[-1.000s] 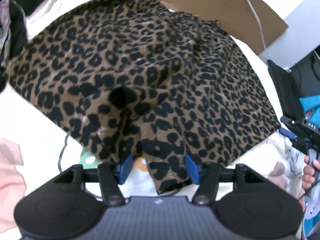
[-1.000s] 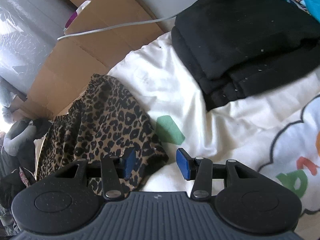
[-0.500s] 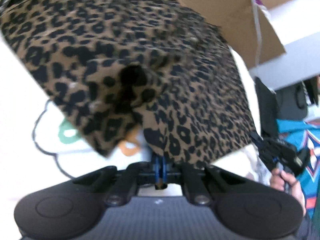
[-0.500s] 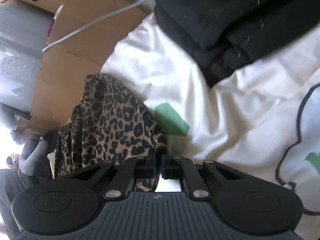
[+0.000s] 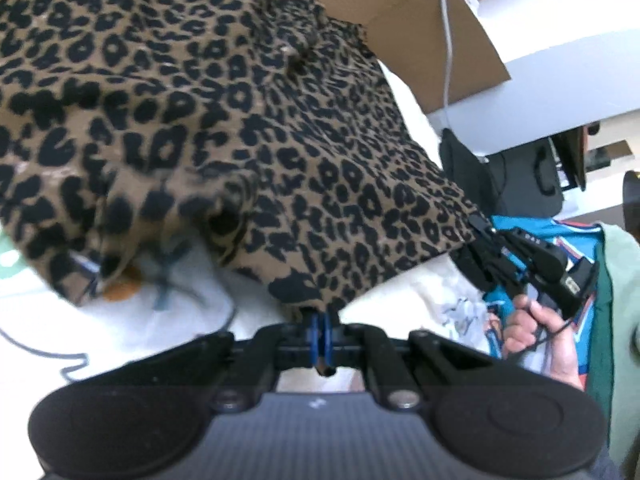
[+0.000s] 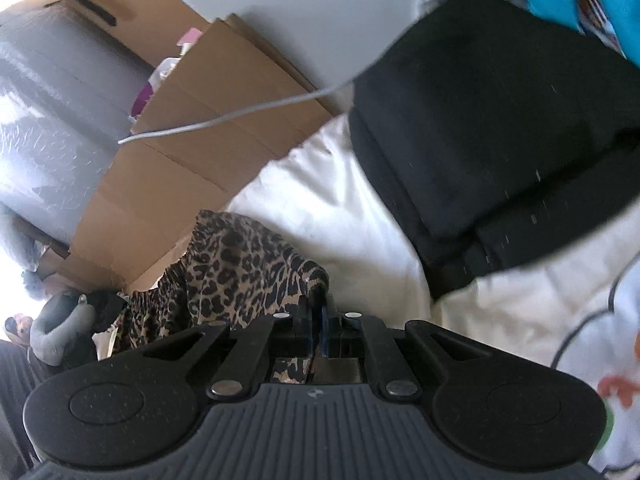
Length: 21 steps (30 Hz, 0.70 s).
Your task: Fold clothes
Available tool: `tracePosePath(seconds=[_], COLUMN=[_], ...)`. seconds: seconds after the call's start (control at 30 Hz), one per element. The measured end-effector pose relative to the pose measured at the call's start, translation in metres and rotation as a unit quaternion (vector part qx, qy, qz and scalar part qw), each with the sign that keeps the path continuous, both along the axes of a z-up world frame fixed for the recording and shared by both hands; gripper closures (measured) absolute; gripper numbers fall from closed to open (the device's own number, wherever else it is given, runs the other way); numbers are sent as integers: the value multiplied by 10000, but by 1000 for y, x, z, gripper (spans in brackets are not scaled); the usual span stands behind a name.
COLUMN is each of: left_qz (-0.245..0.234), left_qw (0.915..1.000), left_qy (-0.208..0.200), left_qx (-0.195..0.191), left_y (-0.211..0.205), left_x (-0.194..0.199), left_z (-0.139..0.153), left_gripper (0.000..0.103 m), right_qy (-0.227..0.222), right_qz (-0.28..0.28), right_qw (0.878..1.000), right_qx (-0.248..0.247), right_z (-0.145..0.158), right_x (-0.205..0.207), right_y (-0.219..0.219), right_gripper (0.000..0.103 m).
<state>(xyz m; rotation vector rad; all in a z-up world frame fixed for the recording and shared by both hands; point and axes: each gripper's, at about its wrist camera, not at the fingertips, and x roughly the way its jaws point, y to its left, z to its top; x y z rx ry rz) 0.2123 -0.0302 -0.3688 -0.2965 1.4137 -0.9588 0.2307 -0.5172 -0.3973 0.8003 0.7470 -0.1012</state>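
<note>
Both grippers pinch the near hem of the leopard cloth, which spreads away from them over the white sheet toward the cardboard. The left gripper has its jaws closed on the hem's near point; the right gripper is clamped on the cloth's right corner. The held edge runs side to side between them, neither nearer. The cloth's far edge is cut off, and its lifted left fold is blurred.
</note>
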Motion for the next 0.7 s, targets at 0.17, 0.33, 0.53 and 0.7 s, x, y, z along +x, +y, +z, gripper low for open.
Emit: tracePosePath(seconds=[0.17,0.33,0.53,0.7], left_qz=[-110,-255,-332,-425], left_qw=[9999,9991,9990,9971], left_qy=[-6,56,-235,-624], left_qx=[4,345,187,59], left_y=[6,13,37,69], left_x=[-6,-14,-19,-18], left_z=[-3,-25,-4,27], left_gripper=[100,99,87,87], right_qy=[-65,265,537,391], right_qz=[23,-136,-261,-211], right_qw=[9998,9992,9973,9972], right_qx=[-197,-281,-435,-595], right_z=[9,-7,-14,-2], right_x=[9,8,-10,-21], right_y=[-4,-9,-9,-1], right_gripper=[101,100,86,83])
